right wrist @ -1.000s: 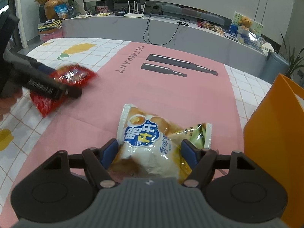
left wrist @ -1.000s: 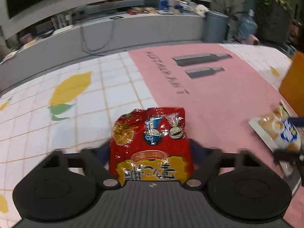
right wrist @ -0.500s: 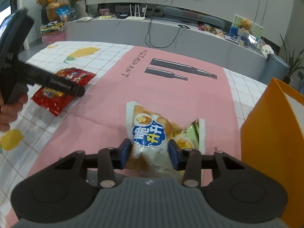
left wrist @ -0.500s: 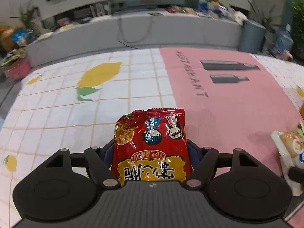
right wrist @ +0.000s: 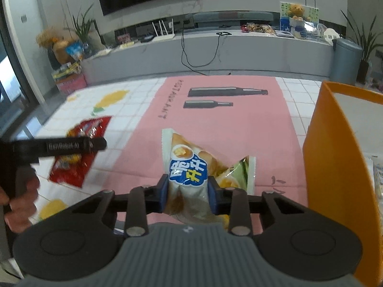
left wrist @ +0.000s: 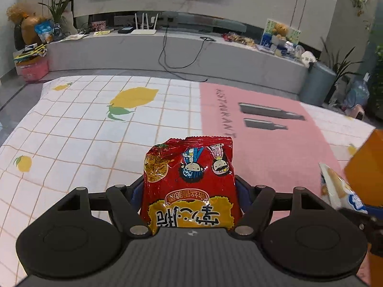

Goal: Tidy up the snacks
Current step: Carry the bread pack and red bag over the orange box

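A red snack bag (left wrist: pixel 189 179) with cartoon figures sits between the blue pads of my left gripper (left wrist: pixel 189 192), which is shut on its sides and holds it above the cloth. In the right wrist view the same red bag (right wrist: pixel 79 153) hangs at the left under that tool's black finger (right wrist: pixel 71 146), with a hand (right wrist: pixel 21 198) on the handle. My right gripper (right wrist: pixel 188 191) is closing on a white and yellow chip bag (right wrist: pixel 189 167). Its pads pinch the bag's lower part, which is creased narrow. The chip bag (left wrist: pixel 335 189) also shows at the left wrist view's right edge.
An orange bin (right wrist: pixel 335 167) stands open at the right, with pale packets (right wrist: pixel 377 172) inside. A lemon-print checked cloth (left wrist: pixel 83 131) and a pink mat (right wrist: pixel 215 124) cover the table. Behind run a grey bench (left wrist: pixel 167 52) and a grey trash can (right wrist: pixel 347 59).
The right jaws have closed in from wide apart and now squeeze the chip bag, which has come up off the mat. The left gripper has risen and swung with the red bag.
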The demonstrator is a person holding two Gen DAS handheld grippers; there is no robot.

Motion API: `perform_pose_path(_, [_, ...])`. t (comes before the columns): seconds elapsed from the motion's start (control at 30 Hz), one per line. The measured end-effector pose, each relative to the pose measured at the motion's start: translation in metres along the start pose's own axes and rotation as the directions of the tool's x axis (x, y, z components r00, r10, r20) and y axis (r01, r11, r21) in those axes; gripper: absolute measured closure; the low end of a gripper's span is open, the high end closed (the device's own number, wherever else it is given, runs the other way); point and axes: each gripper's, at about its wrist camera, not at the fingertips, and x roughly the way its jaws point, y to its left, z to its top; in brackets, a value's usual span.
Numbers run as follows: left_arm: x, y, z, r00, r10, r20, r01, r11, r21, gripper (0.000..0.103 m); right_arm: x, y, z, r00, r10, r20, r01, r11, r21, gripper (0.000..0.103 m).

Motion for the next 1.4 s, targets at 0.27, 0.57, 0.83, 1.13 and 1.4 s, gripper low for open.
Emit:
perform_pose_path(0.27, [-0.044,-0.006,0.004,0.992,-0.119,0.037,0.124,0.977,-0.172,0.02,-0.07,-0.008,0.009,0.989,0.058,0.134,-0.066,0.996,0.059,0.072])
perform_pose_path(0.57, [-0.094,-0.047,-0.001,0.957,-0.253,0.14,0.278,0.938,-0.209,0.02,-0.161,-0.057,0.011,0.955,0.05,0.291,-0.102,0.981,0.164,0.072])
perform_pose_path(0.83, [-0.102,-0.107,-0.009,0.93,-0.34,0.141,0.354,0.93,-0.095,0.02,-0.186,-0.106,0.001,0.945,-0.111,0.307,0.05,0.979,0.2,0.072])
perform_pose_path(1.13, [-0.085,-0.16,-0.025,0.92,-0.388,0.063,0.386,0.922,0.034,0.02,-0.139,-0.153,0.004,0.984,-0.137,0.115,0.094,0.943,0.32,0.072])
perform_pose_path(1.4, [-0.075,-0.177,-0.031,0.912,-0.408,0.049,0.405,0.912,0.065,0.02,-0.113,-0.167,0.009,0.978,-0.208,0.032,0.187,0.927,0.324,0.072])
